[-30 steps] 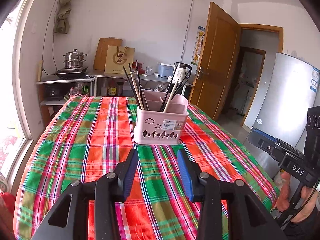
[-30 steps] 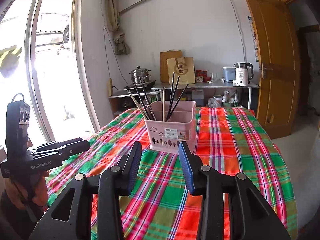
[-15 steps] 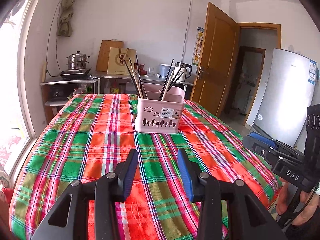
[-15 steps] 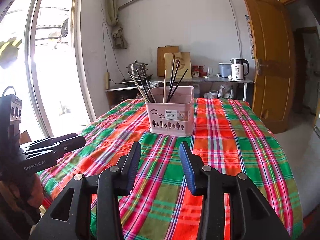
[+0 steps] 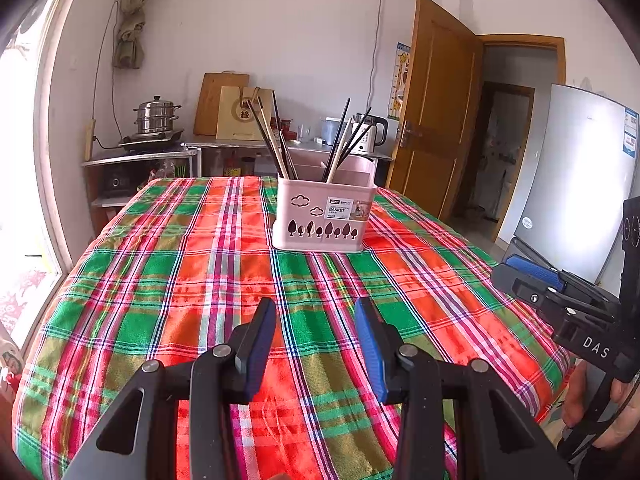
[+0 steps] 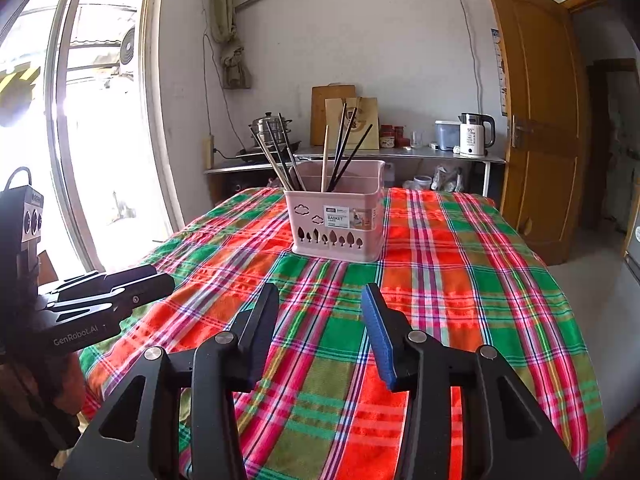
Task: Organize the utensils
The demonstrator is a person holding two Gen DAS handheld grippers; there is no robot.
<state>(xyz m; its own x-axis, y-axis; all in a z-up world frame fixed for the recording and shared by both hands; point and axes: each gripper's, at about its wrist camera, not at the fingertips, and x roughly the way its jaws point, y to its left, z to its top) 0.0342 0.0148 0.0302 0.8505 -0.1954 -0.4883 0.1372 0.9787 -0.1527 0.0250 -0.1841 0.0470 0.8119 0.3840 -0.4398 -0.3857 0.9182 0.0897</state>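
Both claws [image 5: 315,344] [image 6: 320,332] gape above tablecloth [image 5: 160,280], well short of basket [image 5: 324,216].

White walls [image 6: 360,40]; bright window [image 6: 100,120] left of the plaid tabletop [image 6: 460,280], wooden door [image 6: 540,120] right, steel counter [image 6: 400,154] behind.

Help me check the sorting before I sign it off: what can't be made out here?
- Lower ends of the chopsticks: both views, hidden by the pink basket wall.
- Basket's rear compartments: both views, blocked by its front wall and dividers.
- Basket label small print: too small.
- Left tongs and right tongs: open, empty.
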